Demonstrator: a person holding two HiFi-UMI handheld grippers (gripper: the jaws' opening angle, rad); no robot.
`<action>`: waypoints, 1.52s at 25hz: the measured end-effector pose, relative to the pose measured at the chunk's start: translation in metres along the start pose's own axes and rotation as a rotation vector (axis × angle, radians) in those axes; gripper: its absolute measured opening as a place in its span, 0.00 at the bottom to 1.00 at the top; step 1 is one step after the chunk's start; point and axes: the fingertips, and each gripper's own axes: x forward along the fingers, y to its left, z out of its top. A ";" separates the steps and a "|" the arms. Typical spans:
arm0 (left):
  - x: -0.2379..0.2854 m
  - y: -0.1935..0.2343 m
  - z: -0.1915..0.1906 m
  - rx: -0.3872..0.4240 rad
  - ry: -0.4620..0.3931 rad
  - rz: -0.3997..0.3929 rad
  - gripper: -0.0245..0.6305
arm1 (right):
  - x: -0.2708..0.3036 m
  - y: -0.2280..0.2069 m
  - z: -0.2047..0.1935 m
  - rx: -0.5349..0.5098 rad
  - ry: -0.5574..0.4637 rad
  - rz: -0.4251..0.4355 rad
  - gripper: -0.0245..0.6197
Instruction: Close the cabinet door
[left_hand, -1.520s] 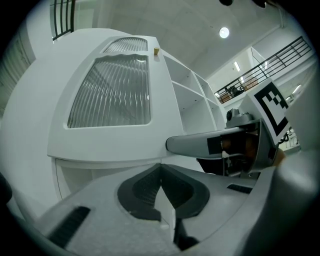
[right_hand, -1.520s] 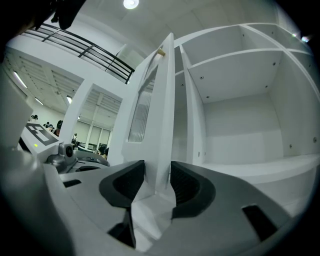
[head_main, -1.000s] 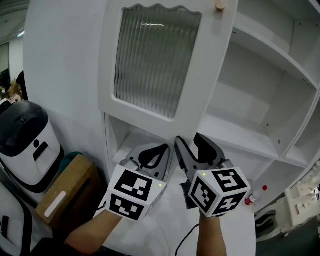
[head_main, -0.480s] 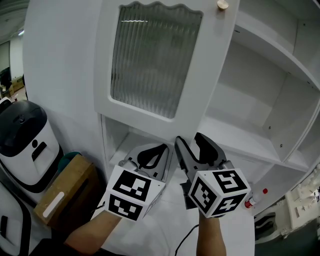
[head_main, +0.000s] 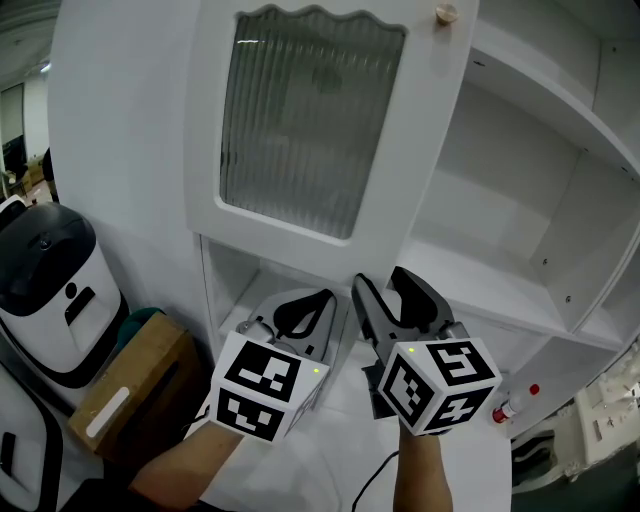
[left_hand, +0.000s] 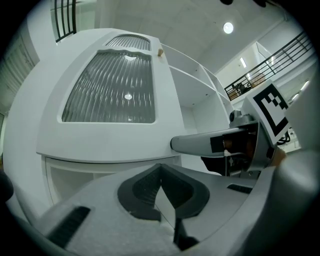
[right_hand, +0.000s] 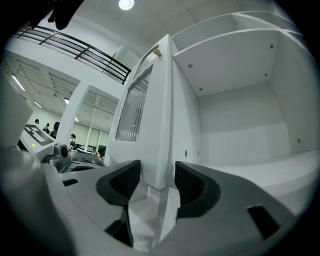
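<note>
Since a second ago the door (head_main: 410, 170) has drifted slightly to the left in the head view, while both grippers keep their place under its lower edge. It stands swung out from the white cabinet (head_main: 520, 180), far from closed.

At the far left sit a rounded white machine with a glossy black top (head_main: 45, 290) and a brown cardboard box (head_main: 130, 385); only the head view shows these.

The left gripper (head_main: 325, 297) has its fingers pressed together, the dark ribbed pads (left_hand: 142, 187) meeting in a seam with nothing between them. Its own view looks up at the door's flat face and takes in the right gripper's marker cube (left_hand: 270, 102).

The door is smooth painted white, with a ribbed glass pane (head_main: 300, 120) that has a wavy top edge, and a small pale round knob (head_main: 445, 13) at the upper corner.

The right gripper (head_main: 375, 278) has its fingers partly spread, and the door's lower corner stands between them. In its own view the door shows edge-on: the left pad (right_hand: 120, 182) lies against the door's face, the right pad (right_hand: 192, 185) a sliver off it. I cannot tell whether they pinch it.

Further right are bare shelves (head_main: 480, 280) and, low down, a bottle with a red cap (head_main: 515, 402).
</note>
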 end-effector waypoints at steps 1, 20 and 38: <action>0.000 0.001 0.000 0.000 -0.002 0.002 0.06 | 0.001 -0.001 0.000 -0.001 -0.001 0.000 0.38; -0.021 0.001 -0.002 -0.002 0.023 0.044 0.05 | 0.004 -0.004 -0.001 -0.023 -0.009 -0.051 0.38; -0.058 0.010 -0.005 -0.009 0.032 0.014 0.05 | -0.021 0.018 0.000 -0.073 0.014 -0.191 0.25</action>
